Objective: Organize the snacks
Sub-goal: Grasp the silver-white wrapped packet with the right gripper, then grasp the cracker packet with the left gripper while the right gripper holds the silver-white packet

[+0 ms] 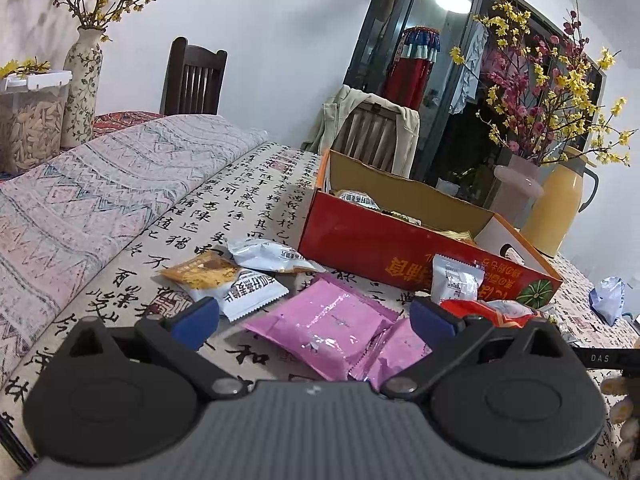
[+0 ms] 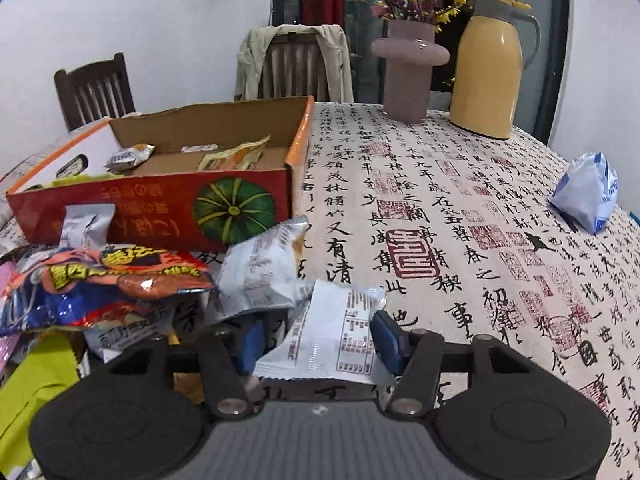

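Right gripper (image 2: 316, 340) squeezing white snack packet (image 2: 320, 336) at bottom middle, jaws half closed. Slippery packet maybe sliding out before reaching red box (image 2: 160, 208), upper left. Left gripper (image 1: 316, 316) hanging wide open, holding nothing, over pink packet (image 1: 320, 328).

"DAS" on a black bar (image 1: 600, 359) — calligraphy across the tablecloth (image 2: 440, 220)
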The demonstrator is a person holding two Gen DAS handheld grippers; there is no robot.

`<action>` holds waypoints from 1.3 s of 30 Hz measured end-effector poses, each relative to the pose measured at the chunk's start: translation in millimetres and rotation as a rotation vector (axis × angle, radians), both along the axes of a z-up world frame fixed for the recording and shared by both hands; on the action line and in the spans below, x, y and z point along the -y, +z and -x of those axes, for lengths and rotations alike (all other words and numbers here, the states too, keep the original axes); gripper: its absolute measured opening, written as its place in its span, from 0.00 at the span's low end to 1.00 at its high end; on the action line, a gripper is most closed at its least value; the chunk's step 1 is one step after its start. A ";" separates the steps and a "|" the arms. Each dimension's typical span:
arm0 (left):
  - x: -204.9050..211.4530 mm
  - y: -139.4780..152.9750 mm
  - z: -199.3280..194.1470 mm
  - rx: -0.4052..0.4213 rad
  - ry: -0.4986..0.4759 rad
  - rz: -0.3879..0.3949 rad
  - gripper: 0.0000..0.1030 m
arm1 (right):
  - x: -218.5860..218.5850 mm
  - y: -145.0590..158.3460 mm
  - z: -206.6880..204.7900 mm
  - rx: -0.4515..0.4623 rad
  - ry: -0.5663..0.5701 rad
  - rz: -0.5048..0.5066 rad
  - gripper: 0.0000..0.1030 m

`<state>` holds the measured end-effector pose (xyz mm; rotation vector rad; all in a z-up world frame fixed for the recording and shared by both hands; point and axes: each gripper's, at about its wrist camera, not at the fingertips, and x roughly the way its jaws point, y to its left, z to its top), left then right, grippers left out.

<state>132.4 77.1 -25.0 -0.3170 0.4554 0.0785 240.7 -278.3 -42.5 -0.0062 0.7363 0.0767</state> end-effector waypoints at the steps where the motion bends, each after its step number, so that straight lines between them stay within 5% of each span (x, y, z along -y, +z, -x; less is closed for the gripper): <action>1: -0.2 0.1 0.0 0.000 -0.001 0.002 1.00 | 0.4 -0.5 1.6 0.004 -0.003 -0.006 0.54; 17: 0.2 -1.2 -0.3 -0.005 0.005 0.000 1.00 | 1.1 19.4 81.8 0.335 0.032 -0.097 0.49; 32: -0.9 -0.3 0.3 -0.007 0.035 -0.005 1.00 | -5.7 0.0 72.2 0.299 0.063 -0.202 0.49; 39: -13.1 16.1 -6.7 -0.083 0.066 -0.051 1.00 | -2.6 -1.4 70.6 0.294 0.061 -0.221 0.49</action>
